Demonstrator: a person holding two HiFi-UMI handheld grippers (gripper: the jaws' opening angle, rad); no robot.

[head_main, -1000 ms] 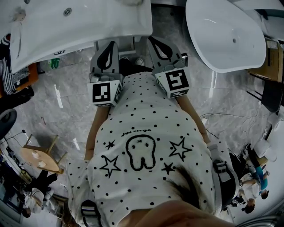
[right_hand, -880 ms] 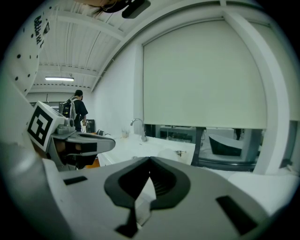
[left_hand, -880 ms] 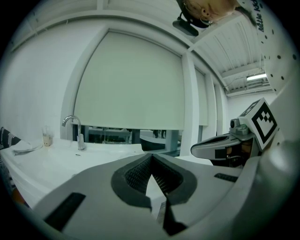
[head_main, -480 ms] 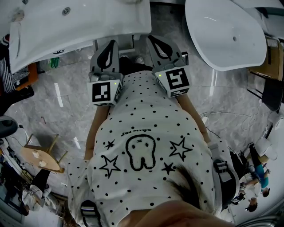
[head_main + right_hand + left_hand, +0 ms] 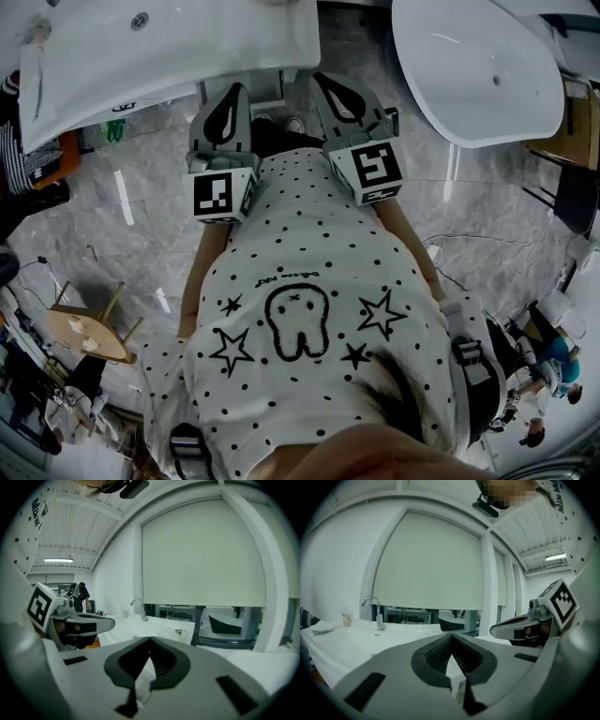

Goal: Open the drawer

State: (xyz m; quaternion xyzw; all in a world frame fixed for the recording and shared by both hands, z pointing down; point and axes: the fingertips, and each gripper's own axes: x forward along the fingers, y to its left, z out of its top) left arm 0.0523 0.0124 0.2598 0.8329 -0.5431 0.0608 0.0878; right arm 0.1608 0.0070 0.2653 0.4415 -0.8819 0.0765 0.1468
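No drawer shows in any view. I hold both grippers close in front of my spotted shirt, side by side and pointing forward. My left gripper (image 5: 231, 92) is shut with nothing between its jaws, whose tips meet in the left gripper view (image 5: 451, 636). My right gripper (image 5: 328, 84) is also shut and empty, its tips touching in the right gripper view (image 5: 150, 640). Each gripper sees the other from the side: the right gripper (image 5: 525, 627), the left gripper (image 5: 79, 620).
A white bathtub (image 5: 141, 56) with a curved tap (image 5: 370, 604) stands ahead on the left. Another white tub (image 5: 478, 75) is ahead on the right. The floor is grey marble. A small wooden stool (image 5: 84, 337) stands at the lower left. People stand at the lower right edge.
Both grippers are where they were. Only people at the edges of the head view have shifted a little.
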